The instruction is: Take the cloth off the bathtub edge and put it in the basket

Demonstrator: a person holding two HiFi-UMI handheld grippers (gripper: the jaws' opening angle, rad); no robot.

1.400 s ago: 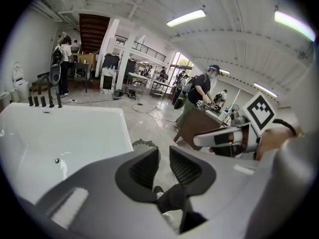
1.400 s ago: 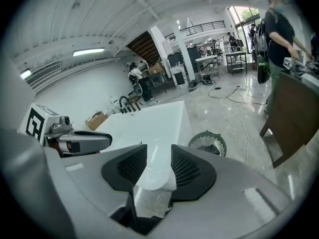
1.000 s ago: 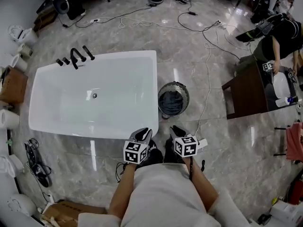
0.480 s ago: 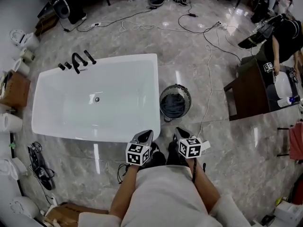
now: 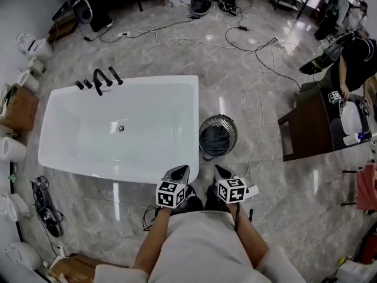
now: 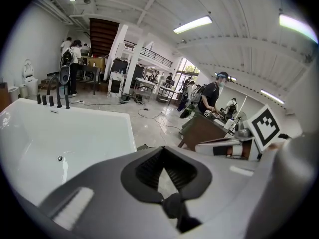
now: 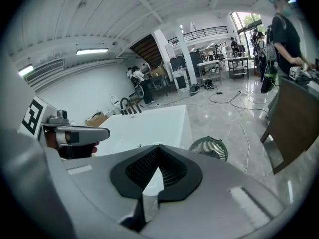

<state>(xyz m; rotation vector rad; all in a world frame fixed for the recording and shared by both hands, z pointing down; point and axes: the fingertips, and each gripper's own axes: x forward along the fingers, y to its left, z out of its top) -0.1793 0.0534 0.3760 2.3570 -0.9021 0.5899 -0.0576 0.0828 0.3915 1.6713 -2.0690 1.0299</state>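
A white bathtub (image 5: 70, 158) with black taps (image 5: 98, 79) stands on the marble floor. No cloth lies on its rim. Just right of the tub is a round wire basket (image 5: 231, 128) with a dark grey-blue cloth (image 5: 215, 139) inside; the basket (image 7: 209, 147) also shows in the right gripper view. My left gripper (image 5: 178, 173) and right gripper (image 5: 222, 171) hang side by side in front of my waist, near the tub's near right corner and short of the basket. Both are shut and hold nothing, as the left gripper view (image 6: 164, 176) and the right gripper view (image 7: 152, 178) show.
Cables (image 5: 259, 81) trail across the floor behind the basket. A dark wooden table (image 5: 309, 119) stands at the right with a person (image 5: 353, 52) beside it. Toilets and boxes (image 5: 17, 108) line the left wall. A cable bundle (image 5: 44, 208) lies near the tub's left end.
Both grippers stay in front of my waist. The head view has shifted a little, so the tub and basket sit lower in the picture.
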